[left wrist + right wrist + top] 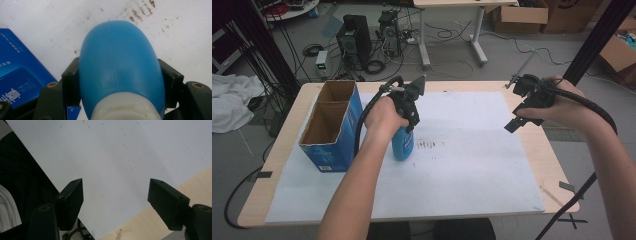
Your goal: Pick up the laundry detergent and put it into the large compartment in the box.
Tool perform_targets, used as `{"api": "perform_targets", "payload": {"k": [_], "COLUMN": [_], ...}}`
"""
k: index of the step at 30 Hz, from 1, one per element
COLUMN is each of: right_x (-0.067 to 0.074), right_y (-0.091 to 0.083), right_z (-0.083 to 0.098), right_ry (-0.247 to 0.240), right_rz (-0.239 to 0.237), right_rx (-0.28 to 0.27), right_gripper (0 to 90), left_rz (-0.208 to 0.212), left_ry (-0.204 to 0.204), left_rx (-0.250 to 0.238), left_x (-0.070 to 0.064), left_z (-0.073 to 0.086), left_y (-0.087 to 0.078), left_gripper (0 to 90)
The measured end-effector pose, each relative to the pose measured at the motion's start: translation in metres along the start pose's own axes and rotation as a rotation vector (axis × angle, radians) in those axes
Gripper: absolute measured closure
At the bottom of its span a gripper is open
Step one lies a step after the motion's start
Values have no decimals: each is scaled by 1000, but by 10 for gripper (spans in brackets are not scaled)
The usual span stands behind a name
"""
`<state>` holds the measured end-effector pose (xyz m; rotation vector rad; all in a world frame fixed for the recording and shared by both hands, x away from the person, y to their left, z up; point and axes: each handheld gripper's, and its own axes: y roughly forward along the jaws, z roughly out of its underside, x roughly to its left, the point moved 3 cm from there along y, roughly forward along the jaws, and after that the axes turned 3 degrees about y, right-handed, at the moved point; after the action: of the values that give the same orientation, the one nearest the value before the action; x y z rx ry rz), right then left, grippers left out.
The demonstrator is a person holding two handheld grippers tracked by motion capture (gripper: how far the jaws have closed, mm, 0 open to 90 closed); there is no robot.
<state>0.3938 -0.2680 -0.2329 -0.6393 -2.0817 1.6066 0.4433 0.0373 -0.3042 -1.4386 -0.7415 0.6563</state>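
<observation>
A blue plastic bottle [403,146] with a white collar [125,107] stands near the middle left of the white sheet [472,165]. My left gripper [408,126] comes down on it from above. In the left gripper view both black pads press on the sides of the bottle [120,57], so my left gripper [120,77] is shut on it. My right gripper [520,118] hangs in the air over the sheet's right edge. Its jaws stand wide apart with nothing between them, as the right gripper view shows [116,195].
An open-topped blue cardboard box [329,150] stands just left of the bottle, close to the left forearm; its printed side shows in the left gripper view [17,75]. Dark smudges [428,145] mark the sheet right of the bottle. The wooden table edge [557,175] runs along the right.
</observation>
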Motion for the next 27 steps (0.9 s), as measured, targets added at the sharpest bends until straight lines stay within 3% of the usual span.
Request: {"api": "perform_targets", "payload": {"k": [6,23,27], "right_x": [0,0,1], "right_y": [-1,1,1], "right_z": [-2,-6,-8], "right_ry": [0,-2,-5], "right_rz": [1,1,0], "right_rx": [0,7,4], "right_gripper": [288,288,287], "left_rz": [45,43,48], "left_ry": [-16,-56,-93], "left_rx": [13,-35,-57], "left_x": [4,23,31], "left_z": [3,24,32], "left_y": [-19,-94,-112], "left_gripper": [360,363,364]}}
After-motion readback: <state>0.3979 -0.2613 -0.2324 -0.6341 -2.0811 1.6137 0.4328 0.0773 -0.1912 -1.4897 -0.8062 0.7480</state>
